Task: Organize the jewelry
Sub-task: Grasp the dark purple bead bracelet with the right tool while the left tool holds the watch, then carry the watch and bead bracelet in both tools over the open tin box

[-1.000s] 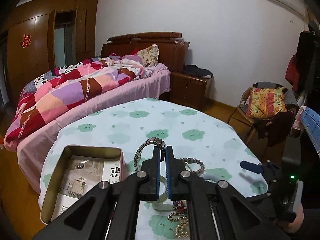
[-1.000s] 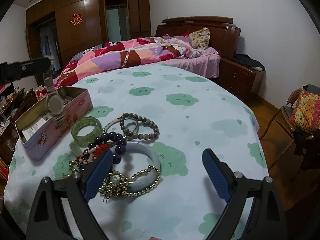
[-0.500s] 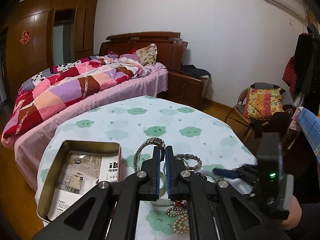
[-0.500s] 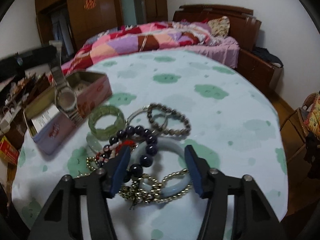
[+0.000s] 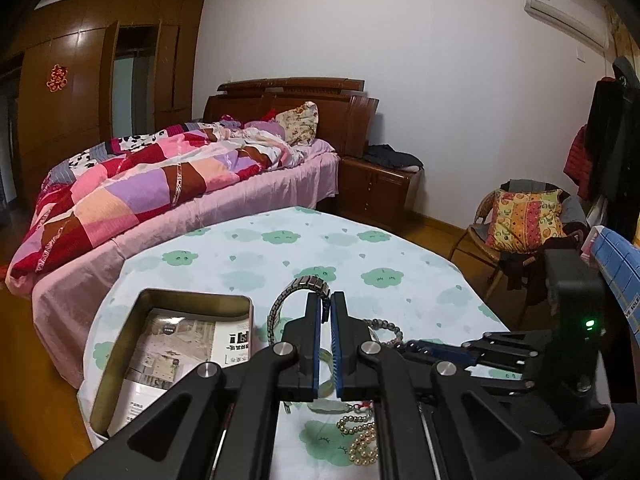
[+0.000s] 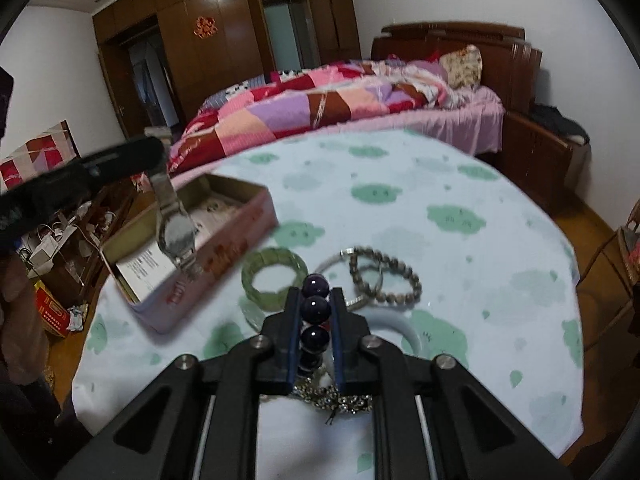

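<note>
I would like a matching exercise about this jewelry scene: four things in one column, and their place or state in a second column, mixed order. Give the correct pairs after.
Things:
1. metal watch
2. dark purple bead bracelet
3. green bangle
4. tin box

Places or states:
A. lying flat on the tablecloth, not held
B. pinched between the right gripper pads
C. open, with printed paper inside
D. hanging from the closed left gripper

Pairs: 1-D, 2-B, 3-A, 4-C

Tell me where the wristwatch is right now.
The wristwatch hangs by its metal band from the shut left gripper, at left in the right wrist view, above the open pink tin.
</note>
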